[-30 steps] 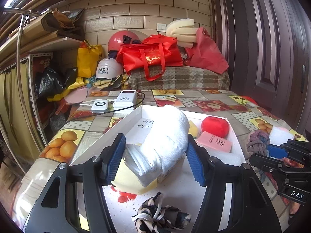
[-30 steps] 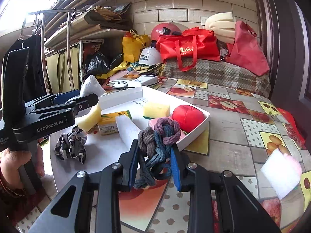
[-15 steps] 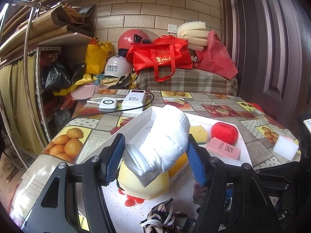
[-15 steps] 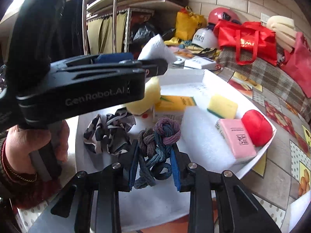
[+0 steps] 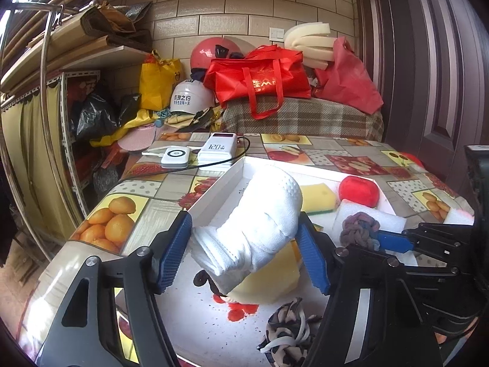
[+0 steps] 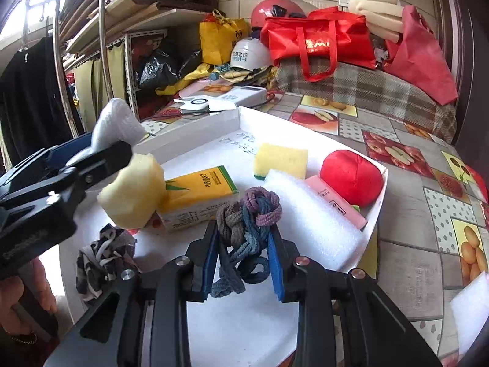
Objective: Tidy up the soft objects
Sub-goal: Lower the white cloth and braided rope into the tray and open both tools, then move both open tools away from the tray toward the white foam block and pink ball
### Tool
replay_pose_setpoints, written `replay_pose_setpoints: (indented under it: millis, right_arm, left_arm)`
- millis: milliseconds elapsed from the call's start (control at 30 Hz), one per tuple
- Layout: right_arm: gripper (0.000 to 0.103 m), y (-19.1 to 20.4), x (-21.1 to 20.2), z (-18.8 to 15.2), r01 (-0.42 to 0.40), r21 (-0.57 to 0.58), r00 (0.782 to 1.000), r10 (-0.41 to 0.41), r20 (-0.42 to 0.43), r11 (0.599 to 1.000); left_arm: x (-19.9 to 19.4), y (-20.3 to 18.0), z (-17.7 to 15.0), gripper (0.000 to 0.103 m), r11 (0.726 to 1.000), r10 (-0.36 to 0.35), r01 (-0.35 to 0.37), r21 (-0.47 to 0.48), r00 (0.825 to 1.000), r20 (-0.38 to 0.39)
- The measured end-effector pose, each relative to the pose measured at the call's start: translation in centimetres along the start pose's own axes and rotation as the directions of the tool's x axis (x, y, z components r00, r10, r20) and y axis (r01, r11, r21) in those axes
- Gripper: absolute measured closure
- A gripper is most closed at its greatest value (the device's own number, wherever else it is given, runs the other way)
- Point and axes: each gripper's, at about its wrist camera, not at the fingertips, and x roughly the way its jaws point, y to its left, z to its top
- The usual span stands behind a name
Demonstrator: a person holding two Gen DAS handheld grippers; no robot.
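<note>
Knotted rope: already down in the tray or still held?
Held. The right gripper is shut on the knotted rope, above the tray.

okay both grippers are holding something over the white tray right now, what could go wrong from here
1. The left gripper and right gripper sit close together over the white tray; they could collide when lowering.
2. The knotted rope dangles loose loops below the jaws, which may snag the white foam sheet.
3. The white glove hangs over the yellow sponge chunk and could knock it on release.
</note>
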Motion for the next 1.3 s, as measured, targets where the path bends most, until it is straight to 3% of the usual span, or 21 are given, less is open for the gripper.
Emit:
replay_pose_setpoints:
  millis: [100,133,167,200,233,400,533,1100,1300]
  right_arm:
    - [0.066,0.4,-0.7,-0.2,-0.053,0.01,0.998,0.052,0.026,0.999]
    - [0.048,0.6,-0.6,-0.2,-0.059,0.011,0.998,0.058,0.019,0.998]
    - [0.019,0.8,-0.6,-0.2,-0.052,0.009,0.999,0.052,0.016,0.999]
    - [0.011,0.9,-0.8,-0.2,-0.039,0.005,0.999,0.038,0.024,0.999]
    - [0.01,0.8,-1.0,-0.2,-0.03,0.004,0.999,0.03,0.039,1.0]
    - [0.009,0.7,-1.8,-0.1,0.003,0.013,0.997,-0.004,0.074,1.0]
    - [0.001,0.1,-1.9,-0.2,0.01,0.038,0.996,-0.013,0.083,0.999]
    - [0.001,-0.2,-2.7,-0.6,0.023,0.075,0.994,-0.031,0.101,0.997]
    - [0.001,-0.6,-3.1,-0.9,0.021,0.106,0.993,-0.033,0.114,0.994]
  left_arm:
    - [-0.5,0.0,-0.1,0.021,1.0,0.027,-0.027,0.002,0.999,0.027]
    - [-0.7,-0.1,-0.1,0.017,1.0,0.031,-0.031,0.002,0.999,0.037]
    - [-0.8,0.0,-0.1,0.011,0.999,0.032,-0.032,0.001,0.999,0.042]
    - [-0.8,0.1,-0.1,0.005,0.999,0.035,-0.035,0.0,0.998,0.043]
    - [-0.8,0.2,-0.1,0.0,0.999,0.036,-0.036,-0.004,0.998,0.042]
    - [-0.7,1.3,0.0,0.0,0.998,0.032,-0.03,-0.055,0.999,0.039]
    - [-0.8,1.5,0.1,0.0,0.997,0.033,-0.03,-0.069,0.999,0.042]
    - [-1.6,0.6,0.1,0.0,0.999,0.032,-0.03,-0.029,0.996,0.085]
    - [-2.1,2.7,0.2,0.0,0.991,0.026,-0.012,-0.132,0.994,0.107]
